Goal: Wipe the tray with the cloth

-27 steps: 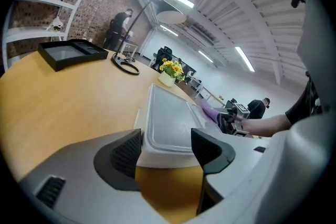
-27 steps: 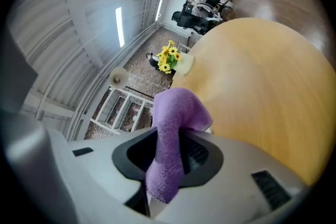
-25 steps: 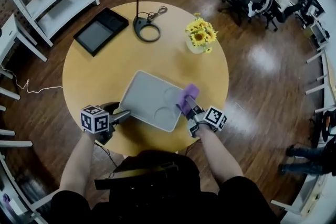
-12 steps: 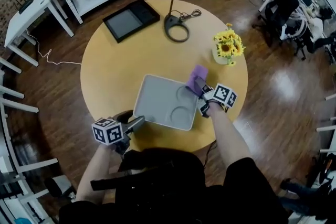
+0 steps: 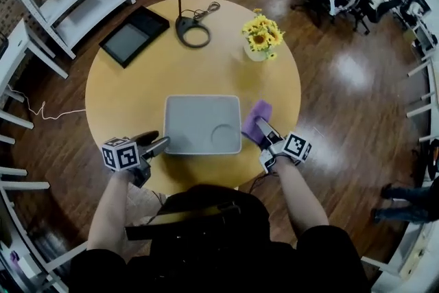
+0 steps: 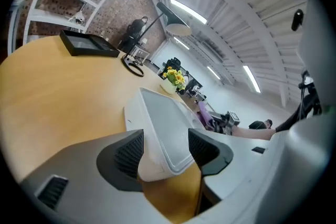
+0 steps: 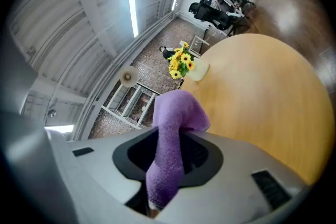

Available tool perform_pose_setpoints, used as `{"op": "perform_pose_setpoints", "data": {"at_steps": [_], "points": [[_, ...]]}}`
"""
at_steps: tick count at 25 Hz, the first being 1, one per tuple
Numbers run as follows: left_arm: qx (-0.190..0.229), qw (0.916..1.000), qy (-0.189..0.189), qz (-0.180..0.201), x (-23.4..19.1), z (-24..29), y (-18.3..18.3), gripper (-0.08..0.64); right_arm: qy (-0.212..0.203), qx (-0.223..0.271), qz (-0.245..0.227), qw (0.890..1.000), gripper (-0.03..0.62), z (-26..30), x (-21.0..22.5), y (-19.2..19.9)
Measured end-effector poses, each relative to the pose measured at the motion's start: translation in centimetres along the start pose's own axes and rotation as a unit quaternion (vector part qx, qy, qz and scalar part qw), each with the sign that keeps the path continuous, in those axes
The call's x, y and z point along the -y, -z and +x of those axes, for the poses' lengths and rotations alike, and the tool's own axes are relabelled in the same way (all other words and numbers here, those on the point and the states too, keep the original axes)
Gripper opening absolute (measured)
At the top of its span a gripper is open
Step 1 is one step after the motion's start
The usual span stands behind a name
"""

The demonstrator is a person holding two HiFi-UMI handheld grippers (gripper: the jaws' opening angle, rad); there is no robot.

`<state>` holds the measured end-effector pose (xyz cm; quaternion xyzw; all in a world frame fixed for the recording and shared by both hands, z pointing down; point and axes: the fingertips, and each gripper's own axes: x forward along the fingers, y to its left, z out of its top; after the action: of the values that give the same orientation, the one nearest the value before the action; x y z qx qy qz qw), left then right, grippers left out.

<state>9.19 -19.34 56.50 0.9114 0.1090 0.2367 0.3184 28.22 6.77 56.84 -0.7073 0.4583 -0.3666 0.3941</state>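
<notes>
Closing around the near left corner of the grey tray (image 5: 199, 121), the left tool (image 5: 163, 144) had that corner between its jaws, the pads not yet pressing on it. The tray lay flat on the round wooden worktop (image 5: 130, 89). Just beside the tray's right edge, the right tool (image 5: 265, 131) was clenched on a purple cloth (image 5: 255, 117), which stuck up out of the jaws and folded over beside the rim. Beyond the tray's far edge stood a lamp base (image 5: 193, 31), with a vase of sunflowers (image 5: 261, 40) to the far right and a black tablet (image 5: 134, 36) to the far left.
</notes>
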Motion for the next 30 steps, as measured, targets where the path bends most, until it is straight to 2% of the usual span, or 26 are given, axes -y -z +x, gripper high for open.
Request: {"op": "perform_pose_setpoints", "data": {"at_steps": [3,6,9,11,14,16,17,18,20,21,22,23,24,26,30], "points": [[0.015,0.9991,0.019,-0.034,-1.0,0.4,-1.4,0.261,0.042,0.005,-0.051,0.998,0.1,-2.9,-1.1,3.9],[0.049,0.9971,0.032,-0.049,-1.5,-0.2,-2.3,0.261,0.034,0.004,-0.156,0.987,0.1,-3.4,-5.4,7.8],[0.056,0.9963,0.044,-0.048,-2.3,-1.4,-1.9,0.261,-0.01,-0.014,-0.252,0.968,0.1,-1.2,-10.7,13.2],[0.048,0.9965,0.054,-0.043,-2.4,-2.5,-1.7,0.261,-0.019,-0.043,-0.326,0.944,0.1,1.6,-13.6,17.7],[0.037,0.9965,0.064,-0.039,-2.9,-4.8,-1.1,0.261,0.008,-0.087,-0.437,0.895,0.1,6.7,-15.0,24.4],[0.034,0.9969,0.06,-0.039,-3.5,-6.7,-0.9,0.261,0.059,-0.099,-0.501,0.858,0.1,9.7,-14.1,27.2],[0.036,0.9968,0.058,-0.041,-3.7,-7.6,-0.8,0.261,0.088,-0.097,-0.536,0.834,0.1,10.8,-13.7,28.0],[0.04,0.9967,0.056,-0.043,-3.9,-8.3,-0.7,0.261,0.108,-0.091,-0.576,0.806,0.1,11.5,-13.6,28.5],[0.043,0.9967,0.052,-0.045,-4.3,-9.5,-0.5,0.261,0.125,-0.079,-0.655,0.741,0.1,12.4,-13.6,29.4],[0.043,0.9966,0.052,-0.046,-4.4,-9.9,-0.4,0.261,0.131,-0.081,-0.684,0.713,0.101,12.5,-12.9,30.1],[0.042,0.9965,0.055,-0.046,-4.4,-10.1,-0.2,0.261,0.14,-0.09,-0.702,0.692,0.103,12.5,-11.9,30.7],[0.04,0.9964,0.058,-0.046,-4.2,-10.2,-0.1,0.261,0.153,-0.101,-0.707,0.683,0.103,12.4,-10.7,31.1],[0.037,0.9964,0.061,-0.045,-4.0,-10.3,0.1,0.261,0.166,-0.109,-0.703,0.682,0.104,12.1,-9.7,31.2],[0.031,0.996,0.069,-0.047,-3.9,-10.4,0.7,0.261,0.179,-0.117,-0.692,0.689,0.104,11.4,-8.5,30.8],[0.023,0.9953,0.08,-0.05,-3.7,-10.3,1.1,0.261,0.175,-0.125,-0.695,0.686,0.101,10.9,-8.2,30.1]]}}
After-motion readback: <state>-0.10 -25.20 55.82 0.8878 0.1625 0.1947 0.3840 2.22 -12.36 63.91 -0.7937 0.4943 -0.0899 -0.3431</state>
